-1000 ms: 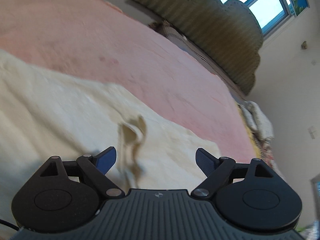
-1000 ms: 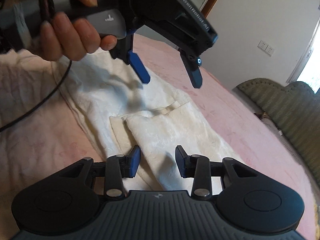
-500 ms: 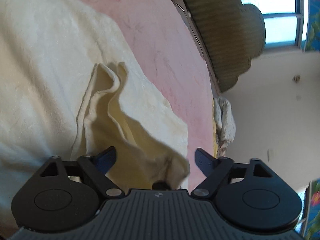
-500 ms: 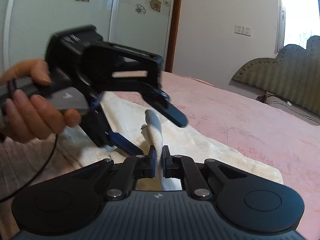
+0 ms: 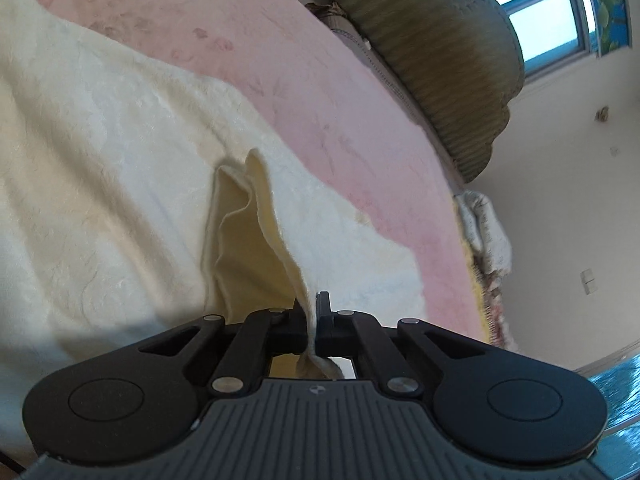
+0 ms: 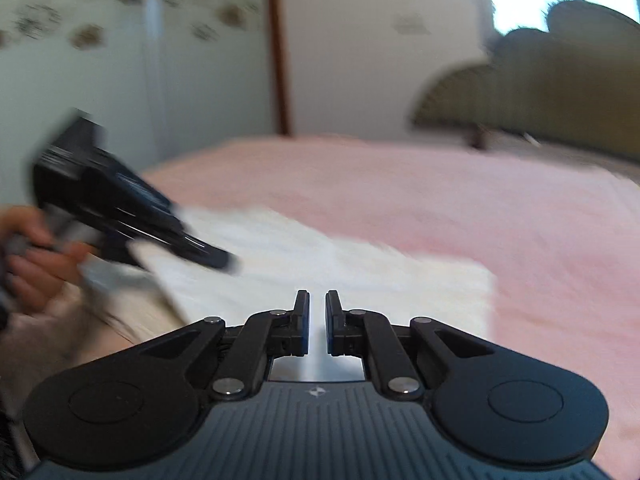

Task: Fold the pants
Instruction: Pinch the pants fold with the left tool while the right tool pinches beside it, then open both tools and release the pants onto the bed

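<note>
The cream pants (image 5: 120, 168) lie spread on the pink bed (image 5: 280, 40), filling the left and middle of the left wrist view. The left gripper (image 5: 311, 312) has its jaws squeezed shut on a raised fold of the pants. In the blurry right wrist view, the right gripper (image 6: 317, 320) pinches pale cloth too (the pants, it seems), low in the middle.

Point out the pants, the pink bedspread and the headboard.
pants (image 5: 120, 184), left wrist view, flat cream cloth left of the pinched fold.
pink bedspread (image 5: 320, 92), left wrist view, bare stretch beyond the pants.
headboard (image 5: 448, 52), left wrist view, ribbed olive face.
</note>
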Available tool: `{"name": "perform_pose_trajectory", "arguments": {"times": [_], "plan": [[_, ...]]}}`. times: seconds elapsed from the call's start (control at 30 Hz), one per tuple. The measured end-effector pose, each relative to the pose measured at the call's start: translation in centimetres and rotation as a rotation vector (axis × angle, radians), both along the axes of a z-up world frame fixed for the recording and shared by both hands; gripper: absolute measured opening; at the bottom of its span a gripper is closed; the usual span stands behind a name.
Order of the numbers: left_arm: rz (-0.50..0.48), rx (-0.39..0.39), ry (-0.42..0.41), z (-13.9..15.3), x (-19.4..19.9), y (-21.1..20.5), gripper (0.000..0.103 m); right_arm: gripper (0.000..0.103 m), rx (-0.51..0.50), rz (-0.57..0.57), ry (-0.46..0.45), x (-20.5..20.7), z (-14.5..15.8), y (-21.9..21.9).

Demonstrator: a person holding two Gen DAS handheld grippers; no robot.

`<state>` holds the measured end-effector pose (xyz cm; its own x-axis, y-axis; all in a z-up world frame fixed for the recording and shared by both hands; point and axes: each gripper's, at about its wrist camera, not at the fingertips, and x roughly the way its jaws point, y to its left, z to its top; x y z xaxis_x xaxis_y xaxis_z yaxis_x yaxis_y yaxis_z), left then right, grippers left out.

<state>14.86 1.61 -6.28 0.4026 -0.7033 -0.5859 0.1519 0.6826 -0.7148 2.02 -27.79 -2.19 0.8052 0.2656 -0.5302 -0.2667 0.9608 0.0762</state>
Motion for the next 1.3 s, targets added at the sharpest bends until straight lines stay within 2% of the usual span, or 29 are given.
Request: {"name": "perform_pose_trajectory", "arguments": {"times": [0.07, 0.1, 0.17, 0.3, 0.4, 0.43, 0.5, 0.53, 0.6, 0.7, 0.77, 0.83, 0.87, 0.93, 0.97, 1.07, 1.13, 1.2, 1.3], "plan": [[-0.015, 0.054, -0.003, -1.0, -0.4, -0.1, 0.003, 0.007, -0.068, -0.053, 0.133, 0.6, -2.0, -1.0], [-0.018, 0.073, -0.013, -1.3, -0.4, -0.3, 0.004, 0.007, -0.067, -0.053, 0.145, 0.2, -2.5, -1.4], [-0.022, 0.079, -0.031, -1.4, -0.5, -0.3, 0.004, 0.009, -0.012, -0.073, 0.143, -0.1, -2.0, -2.0], [-0.034, 0.131, -0.079, -0.9, -0.9, -0.9, 0.005, 0.009, -0.014, -0.071, 0.074, 1.1, -0.5, -0.5], [-0.046, 0.174, -0.115, -0.5, -1.3, -0.9, 0.012, 0.009, 0.013, 0.006, 0.044, 2.6, 0.3, 2.3], [-0.038, 0.184, -0.117, -0.3, -1.3, -0.7, 0.021, 0.009, 0.017, 0.047, 0.048, 3.0, 0.3, 3.4], [-0.024, 0.171, -0.095, -0.1, -1.1, 0.1, 0.021, 0.011, -0.016, 0.116, 0.079, 3.7, -0.6, 5.6], [-0.002, 0.172, -0.087, 0.3, -0.8, 0.6, 0.021, 0.011, -0.062, 0.135, 0.107, 4.0, -1.6, 6.8], [0.065, 0.212, -0.126, 1.3, -0.6, 1.6, 0.023, 0.011, -0.138, 0.119, 0.067, 3.6, -1.9, 8.4], [0.141, 0.297, -0.212, 3.1, 0.3, 1.9, 0.026, 0.011, -0.078, 0.183, 0.04, 3.1, -1.2, 9.7], [0.099, 0.257, -0.25, 4.2, 1.2, 0.9, 0.031, 0.012, -0.063, 0.225, 0.041, 3.2, -1.1, 11.0], [0.029, 0.251, -0.282, 4.5, 2.1, -0.6, 0.042, 0.012, -0.116, 0.227, 0.035, 3.5, -1.5, 12.5], [-0.005, 0.274, -0.302, 4.3, 2.5, -1.9, 0.046, 0.011, -0.137, 0.226, 0.031, 3.6, -1.8, 13.0], [-0.031, 0.362, -0.321, 3.3, 3.4, -3.7, 0.046, 0.012, -0.144, 0.219, 0.031, 4.0, -2.1, 13.4], [-0.029, 0.417, -0.325, 2.5, 4.0, -4.5, 0.046, 0.012, -0.131, 0.21, 0.035, 4.0, -1.9, 13.3], [0.001, 0.485, -0.348, 0.9, 4.6, -5.0, 0.047, 0.012, -0.083, 0.226, 0.006, 3.2, -0.9, 13.0], [0.014, 0.466, -0.35, 1.0, 4.4, -4.6, 0.047, 0.012, -0.1, 0.248, 0.032, 3.1, -1.3, 13.5], [0.031, 0.462, -0.349, 1.5, 3.8, -3.8, 0.05, 0.012, -0.136, 0.25, 0.021, 3.0, -1.8, 13.9], [0.1, 0.468, -0.359, 2.7, 2.4, -1.3, 0.059, 0.012, -0.113, 0.227, 0.019, 3.0, -1.1, 13.7]]}}
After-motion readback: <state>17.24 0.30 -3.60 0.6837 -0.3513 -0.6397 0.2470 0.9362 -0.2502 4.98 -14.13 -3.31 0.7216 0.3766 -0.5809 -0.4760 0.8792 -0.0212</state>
